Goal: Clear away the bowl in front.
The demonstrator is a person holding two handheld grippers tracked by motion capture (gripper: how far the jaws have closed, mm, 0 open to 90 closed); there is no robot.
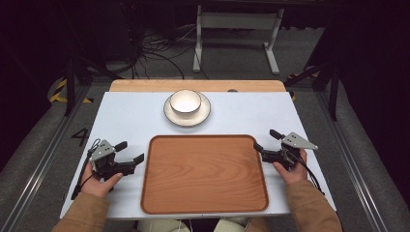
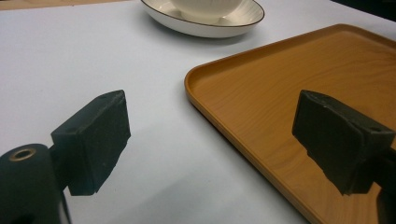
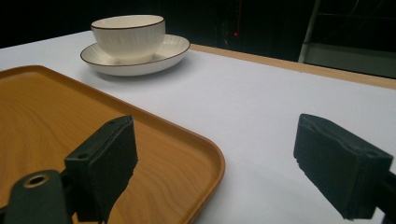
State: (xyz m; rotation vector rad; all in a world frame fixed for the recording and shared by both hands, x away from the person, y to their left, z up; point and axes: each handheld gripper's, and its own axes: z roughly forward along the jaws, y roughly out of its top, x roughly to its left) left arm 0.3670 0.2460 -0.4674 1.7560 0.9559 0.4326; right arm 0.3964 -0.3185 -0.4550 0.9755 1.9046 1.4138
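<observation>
Nearest me, I hold the left gripper [image 1: 129, 152] low at the tray's left edge, jaws spread wide with nothing between them; in the left gripper view one pad hangs over bare white table [image 2: 93, 70] and the other over the tray's rim. The right gripper [image 1: 265, 141] mirrors it at the right edge, jaws likewise apart and empty. This reads to me as a ready stance: both tools flank the wooden tray [image 1: 203, 174], which lies empty and square in front of me, probably as the landing spot. Farther off, past the tray's far rim and well apart from both grippers, the bowl [image 1: 185, 101] sits upright inside the plate [image 1: 204, 115], centred on the table. Judgement: nothing grasped yet; the stacked crockery is the likely target.
</observation>
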